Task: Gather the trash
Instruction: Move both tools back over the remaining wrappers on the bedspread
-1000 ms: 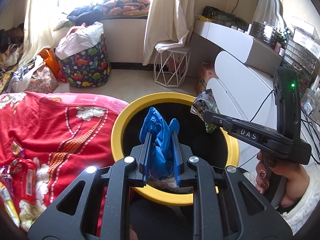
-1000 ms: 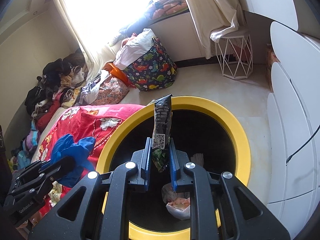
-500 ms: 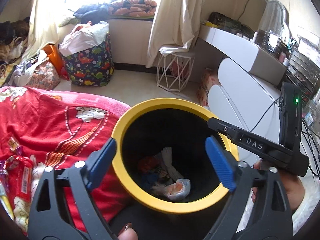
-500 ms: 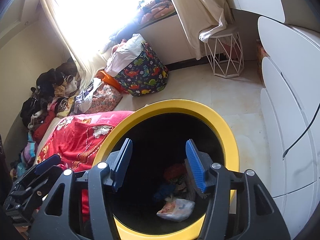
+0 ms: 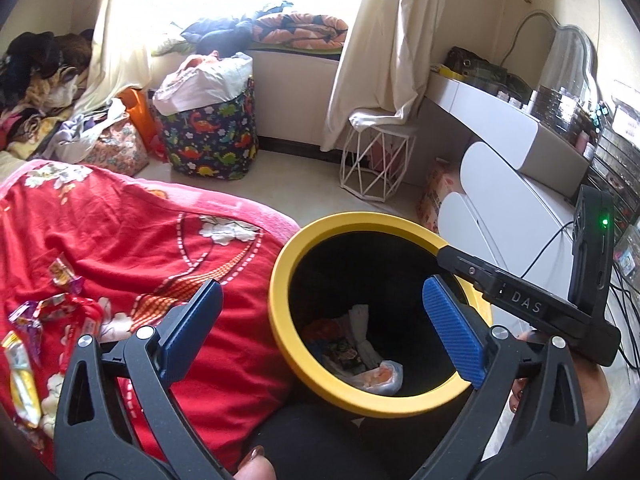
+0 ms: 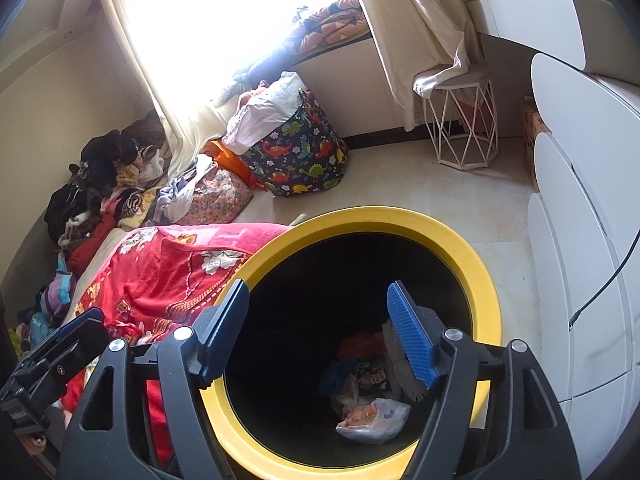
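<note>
While opening, gripper (image 6: 316, 336) above bin (image 6: 486, 280)

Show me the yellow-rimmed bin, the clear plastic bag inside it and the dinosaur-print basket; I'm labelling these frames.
yellow-rimmed bin (image 6: 490, 276): right wrist view, right side of rim.
clear plastic bag (image 6: 374, 420): right wrist view, crumpled middle.
dinosaur-print basket (image 5: 210, 142): left wrist view, front fabric wall.

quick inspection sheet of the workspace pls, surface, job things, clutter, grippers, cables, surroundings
surface: red blanket on the bed, beside the bin
job's things: yellow-rimmed bin holds wrappers and a plastic bag; snack wrappers lie on the blanket
clutter: clothes pile, dinosaur-print basket
grippers: left gripper and right gripper both opening, nothing between the jaws
cables: black cable against the white cabinet
surroundings: curtain, wire stool, bright window
</note>
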`<action>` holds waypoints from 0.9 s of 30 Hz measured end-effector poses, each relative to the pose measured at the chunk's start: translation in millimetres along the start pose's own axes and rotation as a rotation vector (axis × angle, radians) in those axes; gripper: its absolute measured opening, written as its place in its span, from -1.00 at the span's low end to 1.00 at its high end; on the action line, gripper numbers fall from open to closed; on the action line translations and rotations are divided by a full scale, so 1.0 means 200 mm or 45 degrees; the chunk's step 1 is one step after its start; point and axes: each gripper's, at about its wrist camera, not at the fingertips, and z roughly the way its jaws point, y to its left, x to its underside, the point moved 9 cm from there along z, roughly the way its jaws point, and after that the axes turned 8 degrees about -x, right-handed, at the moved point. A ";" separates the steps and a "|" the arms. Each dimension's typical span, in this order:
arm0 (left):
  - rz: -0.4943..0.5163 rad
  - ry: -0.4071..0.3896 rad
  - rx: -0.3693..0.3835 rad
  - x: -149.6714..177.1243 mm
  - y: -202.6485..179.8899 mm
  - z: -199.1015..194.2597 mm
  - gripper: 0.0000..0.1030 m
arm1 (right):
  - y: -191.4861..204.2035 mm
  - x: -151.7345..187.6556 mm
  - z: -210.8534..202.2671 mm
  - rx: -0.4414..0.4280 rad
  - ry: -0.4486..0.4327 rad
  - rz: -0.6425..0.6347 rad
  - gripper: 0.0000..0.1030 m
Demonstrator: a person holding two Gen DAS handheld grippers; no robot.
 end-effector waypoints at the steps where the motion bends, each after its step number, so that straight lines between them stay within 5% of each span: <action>1: -0.002 -0.003 -0.005 0.00 0.01 -0.01 0.78 | 0.01 0.00 0.00 -0.001 -0.002 -0.004 0.35; 27: -0.139 -0.119 -0.145 -0.05 0.41 -0.23 0.78 | 0.42 0.03 0.01 -0.103 -0.014 -0.215 0.52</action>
